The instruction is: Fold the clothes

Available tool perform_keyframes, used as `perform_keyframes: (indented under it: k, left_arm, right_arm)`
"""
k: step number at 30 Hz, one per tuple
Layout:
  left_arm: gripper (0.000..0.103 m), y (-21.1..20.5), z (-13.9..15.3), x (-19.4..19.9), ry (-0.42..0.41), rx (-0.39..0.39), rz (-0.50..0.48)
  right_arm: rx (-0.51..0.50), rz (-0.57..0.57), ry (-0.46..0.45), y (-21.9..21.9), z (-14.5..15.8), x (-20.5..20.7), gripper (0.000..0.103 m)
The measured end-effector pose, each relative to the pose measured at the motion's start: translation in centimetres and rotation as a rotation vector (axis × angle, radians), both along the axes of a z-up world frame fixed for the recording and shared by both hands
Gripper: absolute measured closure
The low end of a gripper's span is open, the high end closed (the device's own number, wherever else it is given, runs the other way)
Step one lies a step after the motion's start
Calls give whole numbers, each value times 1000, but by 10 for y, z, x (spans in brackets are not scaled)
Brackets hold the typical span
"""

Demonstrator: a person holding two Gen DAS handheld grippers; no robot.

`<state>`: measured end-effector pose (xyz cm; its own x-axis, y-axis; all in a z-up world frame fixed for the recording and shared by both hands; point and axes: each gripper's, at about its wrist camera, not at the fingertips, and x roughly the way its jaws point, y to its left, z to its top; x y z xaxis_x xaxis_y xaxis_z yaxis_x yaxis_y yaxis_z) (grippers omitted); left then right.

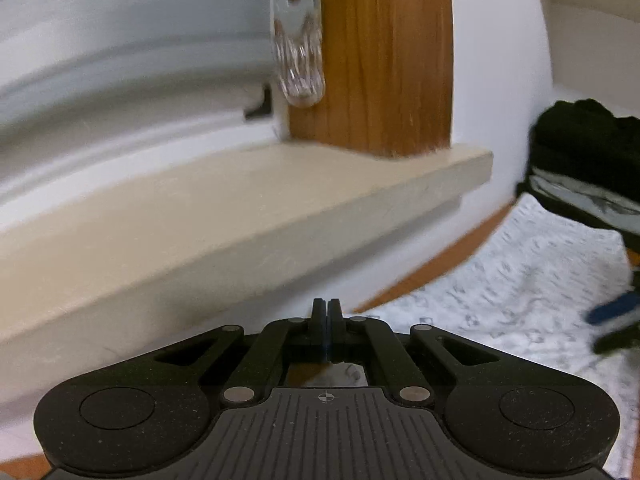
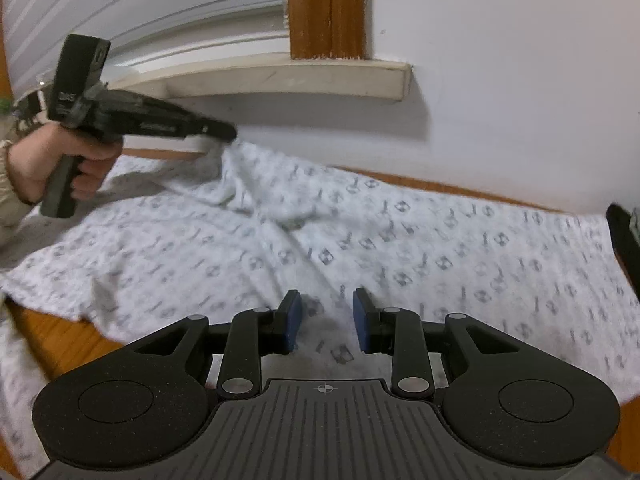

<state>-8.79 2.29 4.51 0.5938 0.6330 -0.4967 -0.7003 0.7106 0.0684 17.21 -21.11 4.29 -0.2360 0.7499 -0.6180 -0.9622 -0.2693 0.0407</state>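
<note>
**Left jaws pinch the far edge of the patterned garment; right jaws hang parted above it**

Nearest the right wrist camera, the right gripper [image 2: 327, 320] hovers just over the white garment [image 2: 360, 248] with its blue-padded jaws parted and nothing between them; the cloth lies below the gap. The garment, printed with small grey motifs, spreads across the wooden counter [image 2: 60, 336], whose bare wood shows at the near left and along the back edge by the wall. No motif or label reads as legible writing.

Further back on the left, a hand [image 2: 52, 160] holds the left gripper [image 2: 226, 134], whose jaws are fully closed. In the right wrist view their tips meet a raised peak of the garment's far edge, lifting it into a ridge. In the left wrist view the left gripper [image 1: 327, 312] shows its fingers pressed together.

Beyond lies a pale window sill [image 2: 320, 76], close above the lifted cloth. A dark object [image 2: 624, 240] sits at the counter's right end.
</note>
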Motion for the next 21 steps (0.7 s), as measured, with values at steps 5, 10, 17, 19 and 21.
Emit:
perform_keyframes:
  k: [5, 10, 17, 19, 21]
  left_arm:
    - [103, -6, -8, 10, 83, 68, -11]
    - [93, -10, -12, 9, 109, 39, 28]
    - [46, -45, -7, -20, 55, -38, -27]
    - [42, -55, -13, -24, 79, -53, -39]
    - [41, -64, -20, -28, 109, -63, -41]
  right_arm:
    - [-22, 37, -31, -21, 3, -1, 73]
    - [0, -28, 12, -30, 7, 22, 73]
    - [34, -382, -29, -10, 3, 89, 72]
    - [19, -447, -25, -8, -2, 104, 71]
    - [11, -499, -42, -10, -3, 110, 71]
